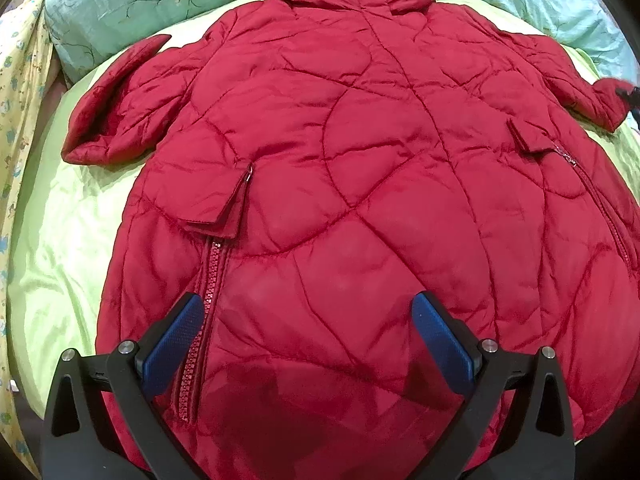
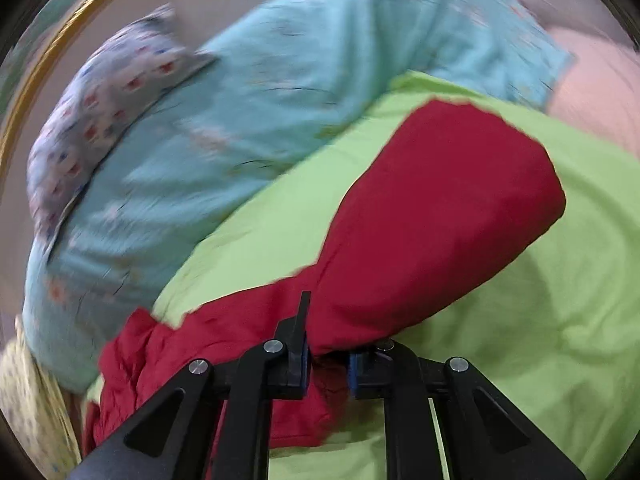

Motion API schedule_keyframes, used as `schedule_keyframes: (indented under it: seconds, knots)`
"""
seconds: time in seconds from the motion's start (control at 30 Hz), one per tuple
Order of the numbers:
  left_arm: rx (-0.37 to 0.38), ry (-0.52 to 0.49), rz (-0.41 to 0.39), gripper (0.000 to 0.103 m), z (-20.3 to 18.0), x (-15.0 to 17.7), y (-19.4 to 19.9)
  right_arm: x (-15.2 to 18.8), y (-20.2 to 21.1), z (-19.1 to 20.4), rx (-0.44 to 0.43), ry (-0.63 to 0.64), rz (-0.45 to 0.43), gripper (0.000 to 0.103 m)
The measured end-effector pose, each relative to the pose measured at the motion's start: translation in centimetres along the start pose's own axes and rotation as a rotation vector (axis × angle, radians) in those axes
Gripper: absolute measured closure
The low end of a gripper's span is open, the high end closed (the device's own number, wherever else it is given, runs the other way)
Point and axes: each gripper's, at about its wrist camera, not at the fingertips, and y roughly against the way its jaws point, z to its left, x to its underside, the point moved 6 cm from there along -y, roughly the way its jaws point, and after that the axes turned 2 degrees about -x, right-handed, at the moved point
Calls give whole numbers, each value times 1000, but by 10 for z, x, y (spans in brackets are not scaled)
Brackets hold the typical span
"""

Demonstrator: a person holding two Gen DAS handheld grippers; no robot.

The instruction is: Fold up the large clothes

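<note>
A red quilted jacket [image 1: 340, 152] lies spread flat on a green sheet [image 1: 52, 248], collar at the far end and both sleeves out to the sides. My left gripper [image 1: 308, 304] hovers open over its lower part, blue pads [image 1: 176, 344] wide apart with nothing between them; the left pad sits by a pocket zipper [image 1: 208, 300]. In the blurred right wrist view, my right gripper [image 2: 328, 360] is shut on the jacket's sleeve [image 2: 440, 208], the red fabric pinched between the pads and the cuff end sticking out ahead, raised above the green sheet [image 2: 540, 320].
Teal floral bedding [image 1: 120, 8] lies behind the collar and shows again as teal bedding [image 2: 280, 100] beyond the sleeve. A yellow patterned cloth [image 1: 20, 120] borders the bed's left side. A grey patterned pillow [image 2: 100, 100] rests on the teal bedding.
</note>
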Motion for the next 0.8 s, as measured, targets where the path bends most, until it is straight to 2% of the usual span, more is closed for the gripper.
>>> schedule_keyframes:
  seconds: [0.13,0.33,0.43,0.67,0.8]
  knots:
    - [20,19,5,0,6,0,-3,15,-1,55,-111,79,44,91]
    - [46,62,-25,0,18,1,-4,63,-14,148,-249,202,162,92]
    - [86,94,-30,0,26,-1,-6,93,-25,197,-322,249,232,92]
    - [115,134,-61,0,44,-8,-1,162,-57,280,-382,379,348,92]
    - [169,170,-76,0,54,-11,4,201,-71,313,-397,460,392,92]
